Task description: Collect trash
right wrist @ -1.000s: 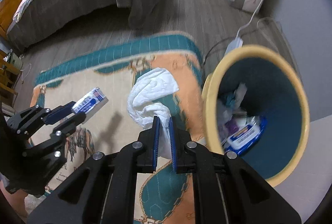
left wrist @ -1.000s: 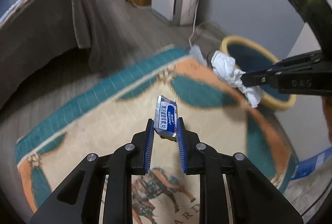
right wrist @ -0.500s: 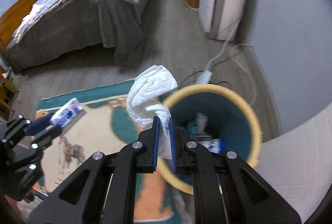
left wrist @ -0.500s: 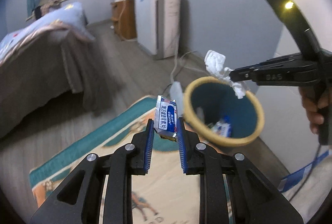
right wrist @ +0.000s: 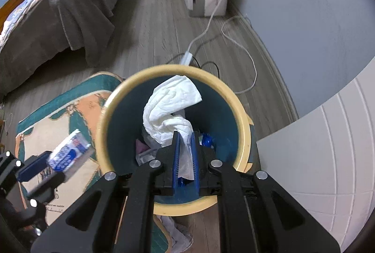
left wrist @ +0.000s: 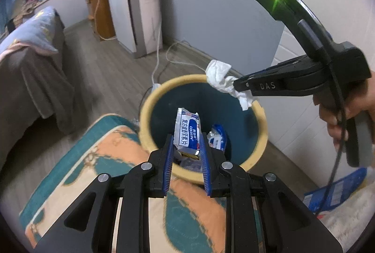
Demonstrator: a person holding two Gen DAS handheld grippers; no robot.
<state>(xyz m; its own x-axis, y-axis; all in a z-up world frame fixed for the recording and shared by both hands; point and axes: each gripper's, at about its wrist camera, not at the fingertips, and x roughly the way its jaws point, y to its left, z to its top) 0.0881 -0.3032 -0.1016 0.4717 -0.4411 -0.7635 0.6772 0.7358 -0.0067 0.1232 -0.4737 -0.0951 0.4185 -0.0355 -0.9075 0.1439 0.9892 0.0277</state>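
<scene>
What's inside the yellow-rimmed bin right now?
The bin holds a blue-and-white packet and other wrappers. The tissue in the right gripper hides the middle of the pile.

Two black two-finger grippers with blue pads are in view: the left gripper (left wrist: 186,147) and the right gripper (right wrist: 185,152). One white-and-blue foil medicine sachet (left wrist: 186,130) and one crumpled white paper tissue (right wrist: 172,107) are held up. There is one round waste bin with a yellow rim and dark teal inside (right wrist: 241,112); several bits of rubbish lie in it, too jumbled to count, one of them a blue-and-white packet (left wrist: 219,139). One patterned teal, orange and cream rug (left wrist: 98,171) covers the floor. One bed with a brown cover (right wrist: 46,30), one white floor-standing appliance (left wrist: 138,13) and one white power cable (right wrist: 234,42) complete the count.
</scene>
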